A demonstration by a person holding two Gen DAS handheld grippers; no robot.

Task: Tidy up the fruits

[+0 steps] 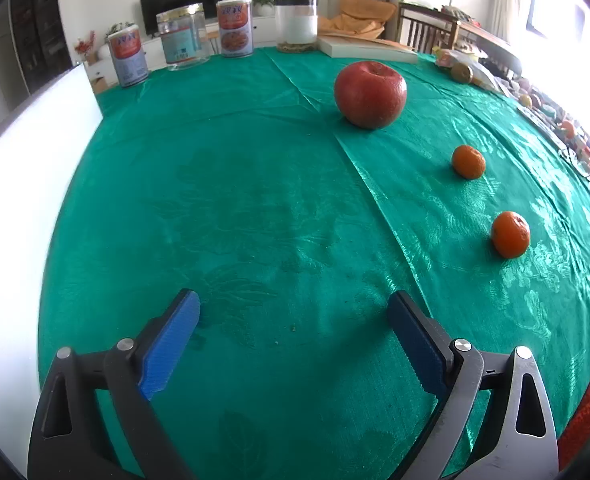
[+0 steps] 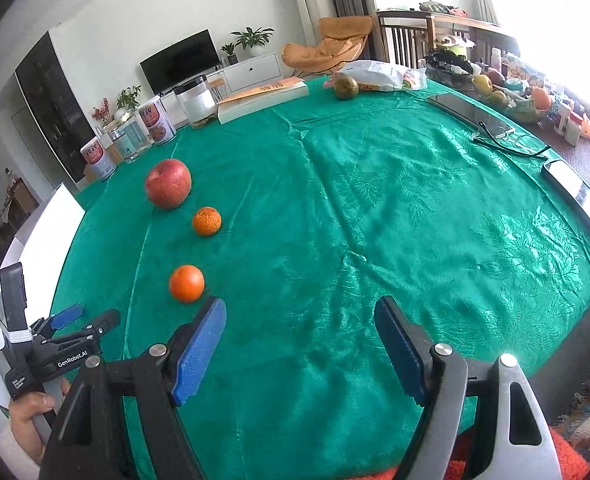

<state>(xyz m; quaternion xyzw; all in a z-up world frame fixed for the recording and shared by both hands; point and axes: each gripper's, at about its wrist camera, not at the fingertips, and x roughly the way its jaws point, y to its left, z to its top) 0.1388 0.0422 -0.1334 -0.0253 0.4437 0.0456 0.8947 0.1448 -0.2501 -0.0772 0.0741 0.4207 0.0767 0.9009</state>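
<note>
A red apple rests on the green tablecloth. Two oranges lie in a line with it: a far orange and a near orange. My left gripper stands open over bare cloth, well short and left of the fruit, with nothing between its blue pads. It also shows in the right wrist view as the left gripper, held by a hand. My right gripper is open and empty, its left pad just below the near orange.
Along the far edge stand several cans and jars and a book. A brown fruit, bags, a tablet and glasses lie at the right. A white board borders the left.
</note>
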